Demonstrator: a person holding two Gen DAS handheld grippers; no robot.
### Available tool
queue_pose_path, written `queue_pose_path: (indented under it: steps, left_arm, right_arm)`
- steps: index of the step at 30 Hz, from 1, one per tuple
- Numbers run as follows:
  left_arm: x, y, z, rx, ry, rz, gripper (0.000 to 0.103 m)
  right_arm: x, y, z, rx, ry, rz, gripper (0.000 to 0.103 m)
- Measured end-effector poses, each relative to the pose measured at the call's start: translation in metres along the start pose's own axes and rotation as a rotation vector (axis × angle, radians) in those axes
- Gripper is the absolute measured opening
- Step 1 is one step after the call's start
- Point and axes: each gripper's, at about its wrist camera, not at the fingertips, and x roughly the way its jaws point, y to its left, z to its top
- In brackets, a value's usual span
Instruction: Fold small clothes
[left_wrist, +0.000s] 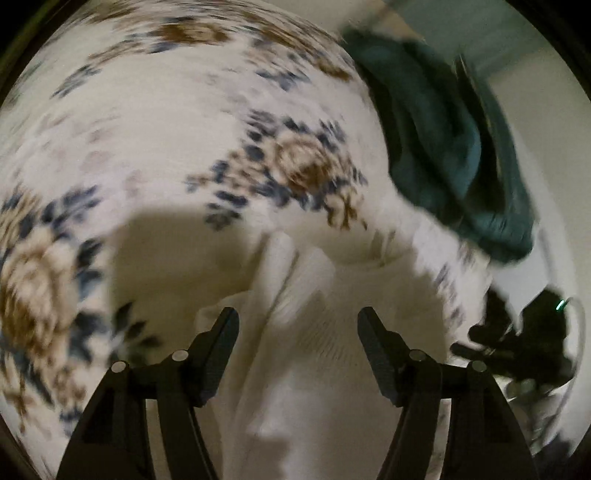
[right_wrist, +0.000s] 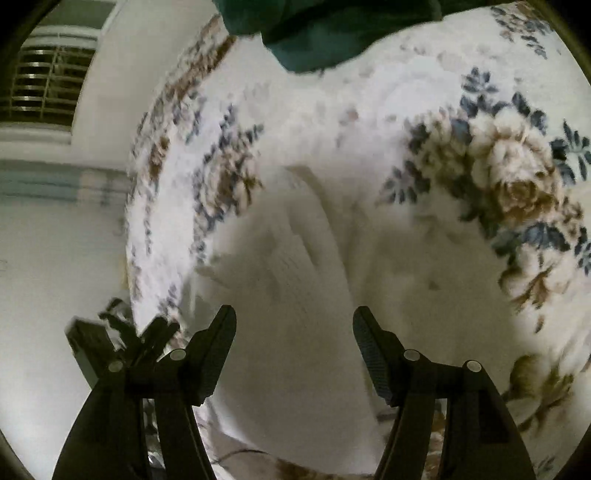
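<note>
On floral bedspread (left_wrist: 155, 122), white ribbed garment (left_wrist: 295, 295) lay crumpled, near both grippers, folds running away from cameras. Left gripper (left_wrist: 298, 325) hovered over garment, jaws spread wide, released, nothing between pads. Right gripper (right_wrist: 294, 325) likewise released, jaws wide apart above same white cloth (right_wrist: 295, 266). Teal garment (left_wrist: 443, 147) sat bunched at far right edge of bedspread in left view, far top centre in right view. Window blinds (right_wrist: 44, 85) showed far left. Both views motion-blurred.

R gripper (right_wrist: 294, 325) fingers apart over white garment (right_wrist: 295, 266), floral sheet (right_wrist: 517, 166).
</note>
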Motion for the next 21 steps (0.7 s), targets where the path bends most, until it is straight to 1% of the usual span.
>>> queue_pose_path:
  steps: [1, 2, 3, 4, 5, 7, 9, 11, 13, 15, 16, 17, 18, 20, 21]
  left_arm:
    - [0.011, -0.006, 0.002, 0.03, 0.017, 0.024, 0.047]
    - [0.02, -0.009, 0.003, 0.052, 0.034, 0.036, 0.027]
    - [0.027, -0.01, 0.004, 0.061, 0.055, 0.065, 0.005]
    - [0.028, -0.009, 0.004, 0.058, 0.046, 0.069, 0.005]
    - [0.021, -0.006, 0.005, 0.051, 0.016, 0.063, 0.005]
    - [-0.004, 0.003, 0.004, 0.004, -0.057, 0.042, 0.005]
    - [-0.026, 0.015, 0.004, -0.055, -0.105, 0.026, 0.005]
    - [-0.037, 0.025, 0.004, -0.081, -0.123, 0.029, 0.005]
    - [-0.032, 0.035, 0.009, -0.1, -0.111, 0.053, 0.003]
    - [-0.016, 0.046, 0.016, -0.126, -0.086, 0.08, 0.003]
    - [-0.009, 0.054, 0.019, -0.146, -0.069, 0.085, 0.003]
    - [0.0, 0.061, 0.022, -0.176, -0.046, 0.081, 0.003]
    - [0.006, 0.069, 0.023, -0.216, -0.028, 0.065, 0.003]
    - [0.006, 0.075, 0.022, -0.259, -0.013, 0.015, 0.005]
    - [0.0, 0.075, 0.019, -0.263, -0.007, -0.002, 0.008]
  right_arm:
    - [0.005, 0.0, 0.001, -0.005, 0.003, -0.009, 0.067]
    - [0.011, 0.0, 0.003, -0.02, 0.005, -0.018, 0.061]
    - [0.015, 0.002, 0.005, -0.037, 0.004, -0.038, 0.033]
    - [0.019, 0.005, 0.005, -0.059, -0.002, -0.066, 0.014]
    - [0.02, 0.008, 0.006, -0.077, -0.013, -0.088, 0.008]
    - [0.013, 0.016, 0.005, -0.101, -0.052, -0.098, 0.008]
    - [0.004, 0.026, 0.007, -0.121, -0.081, -0.086, 0.007]
    - [-0.001, 0.035, 0.012, -0.132, -0.102, -0.088, 0.007]
    - [0.0, 0.043, 0.021, -0.14, -0.108, -0.1, 0.006]
    - [0.011, 0.048, 0.035, -0.14, -0.107, -0.146, 0.006]
    - [0.021, 0.046, 0.042, -0.133, -0.086, -0.168, 0.006]
    - [0.033, 0.043, 0.049, -0.133, -0.062, -0.218, 0.006]
    - [0.042, 0.04, 0.052, -0.135, -0.04, -0.248, 0.006]
    - [0.056, 0.033, 0.056, -0.125, 0.039, -0.241, 0.007]
    - [0.055, 0.029, 0.055, -0.107, 0.056, -0.22, 0.01]
